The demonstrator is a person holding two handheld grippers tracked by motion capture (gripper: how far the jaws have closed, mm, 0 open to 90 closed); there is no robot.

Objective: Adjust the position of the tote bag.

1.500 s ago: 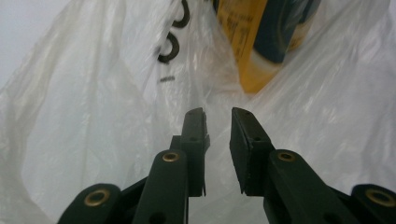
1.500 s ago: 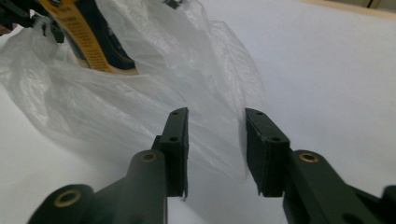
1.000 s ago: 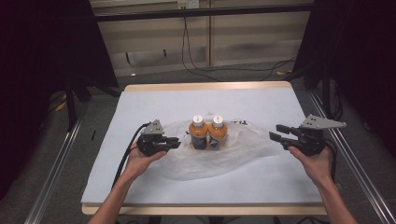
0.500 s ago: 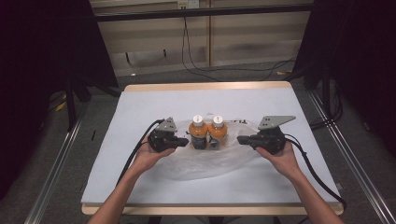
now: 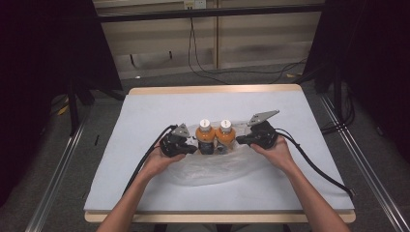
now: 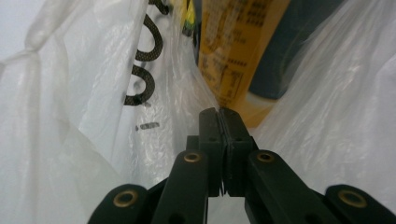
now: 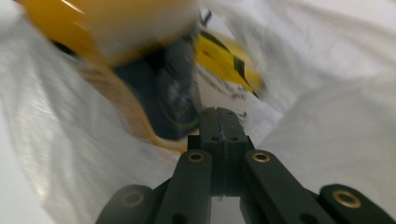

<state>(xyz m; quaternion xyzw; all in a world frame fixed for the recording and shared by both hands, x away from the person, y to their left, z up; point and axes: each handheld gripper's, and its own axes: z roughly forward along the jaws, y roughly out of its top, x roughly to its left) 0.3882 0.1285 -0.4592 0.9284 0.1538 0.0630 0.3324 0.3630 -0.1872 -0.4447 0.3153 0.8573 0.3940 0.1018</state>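
Two orange bottles with white caps, one (image 5: pixel 205 137) left of the other (image 5: pixel 225 135), stand upright side by side on a crumpled clear plastic bag (image 5: pixel 212 166) at the table's middle. My left gripper (image 5: pixel 193 147) lies low at the left bottle's base, jaws shut pad to pad. In the left gripper view its tips (image 6: pixel 220 114) point at the bottle's yellow label (image 6: pixel 233 51), with bag film (image 6: pixel 84 116) on both sides. My right gripper (image 5: pixel 238 141) sits just right of the right bottle, also shut. The right gripper view is blurred; its tips (image 7: pixel 218 113) face a bottle (image 7: pixel 112 28) amid bag folds (image 7: pixel 336 93).
The white table top (image 5: pixel 159 106) has bare room behind and to both sides of the bag. Black cables (image 5: pixel 309 162) trail from each gripper toward the front edge. Dark stands and floor cables lie beyond the table.
My right gripper has swung in from the table's right side to the right bottle. My left gripper has crept right to the left bottle's base. The bottles have stayed put.
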